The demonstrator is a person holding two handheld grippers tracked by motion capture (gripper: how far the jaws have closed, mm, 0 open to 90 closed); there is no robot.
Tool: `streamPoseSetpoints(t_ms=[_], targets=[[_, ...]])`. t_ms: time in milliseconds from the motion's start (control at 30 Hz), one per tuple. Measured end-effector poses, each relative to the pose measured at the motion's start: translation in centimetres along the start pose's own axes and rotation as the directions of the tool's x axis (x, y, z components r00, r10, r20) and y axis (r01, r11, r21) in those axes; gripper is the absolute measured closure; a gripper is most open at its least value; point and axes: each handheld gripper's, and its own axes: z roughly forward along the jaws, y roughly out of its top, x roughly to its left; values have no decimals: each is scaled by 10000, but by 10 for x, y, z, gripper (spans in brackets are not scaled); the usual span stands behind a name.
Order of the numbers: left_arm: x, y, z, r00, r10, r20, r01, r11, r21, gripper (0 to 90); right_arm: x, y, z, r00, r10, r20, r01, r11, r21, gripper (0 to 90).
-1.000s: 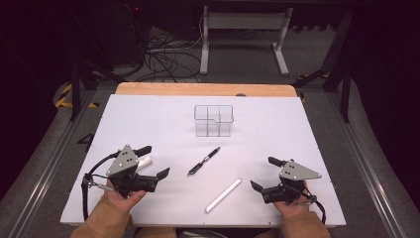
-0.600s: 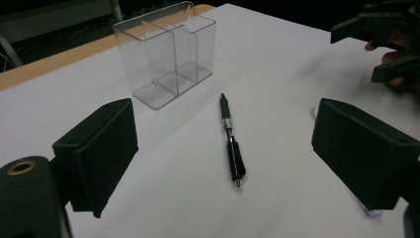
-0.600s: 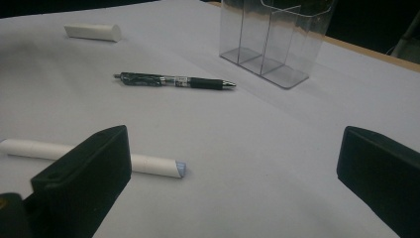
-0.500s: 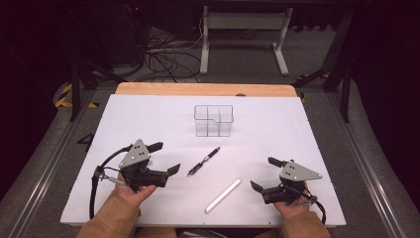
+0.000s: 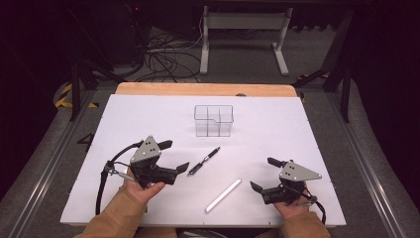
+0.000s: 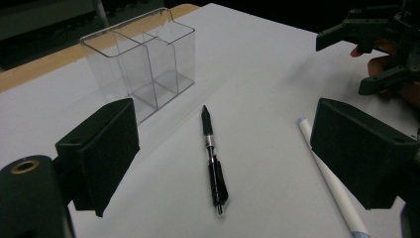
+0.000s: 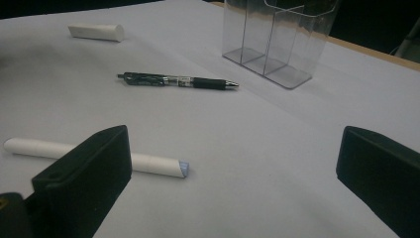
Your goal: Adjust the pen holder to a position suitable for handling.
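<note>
Resting low over the near part of the white-covered desk point(image 5: 148, 119), the left hand-held gripper point(image 5: 179, 156) is seen in the high view with its two black jaws spread wide and nothing between them; the lower jaw tip lies just beside the near end of the slim black click pen with a clear barrel point(image 5: 204, 161), though contact cannot be told. In the left gripper view that pen point(image 6: 213, 161) is framed between the two open pads, lying flat on the desk with its tip pointed away towards the container. At the near right, the right hand-held gripper point(image 5: 261, 174) is held by a hand in a tan sleeve, its jaws likewise wide apart and empty, well apart from the pen. Between the two grippers, nearer the desk's front edge, a white cylindrical stick-like marker point(image 5: 224, 195) is laid diagonally, apart from the pen; in the right gripper view it point(image 7: 148, 164) is partly hidden behind the left-hand pad. Farther back, past the pen, a clear plastic organiser box with inner compartments point(image 5: 213, 120) is stood upright and empty. Beyond it, the wooden rear edge of the desk is visible.
</note>
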Motion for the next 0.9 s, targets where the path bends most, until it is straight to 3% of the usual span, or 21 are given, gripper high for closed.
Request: streamPoseSetpoints(t_ms=[200, 367, 600, 767, 800, 900], targets=[[0, 5, 5, 9992, -299, 280, 292, 9993, 228, 188, 0, 0, -1, 10000, 16, -30, -16, 10000, -57, 16], [-1, 11, 12, 9998, -87, 187, 75, 9982, 595, 211, 0, 0, -1, 10000, 53, -73, -53, 10000, -40, 19], [-5, 19, 32, 9992, 346, 220, -371, 9909, 1292, 219, -1, 0, 0, 9999, 76, -98, -76, 10000, 31, 22], [-3, 20, 49, 9993, 141, 356, -202, 9843, 1756, 225, -1, 0, 0, 9999, 89, -107, -89, 10000, 37, 26], [-2, 21, 55, 9984, 29, 571, -137, 9816, 1906, 237, -1, 0, 0, 9999, 89, -108, -88, 9999, 48, 27], [-1, 22, 60, 9984, -177, 535, 65, 9791, 2035, 273, -1, 0, 0, 9999, 107, -120, -106, 9999, 59, 27]])
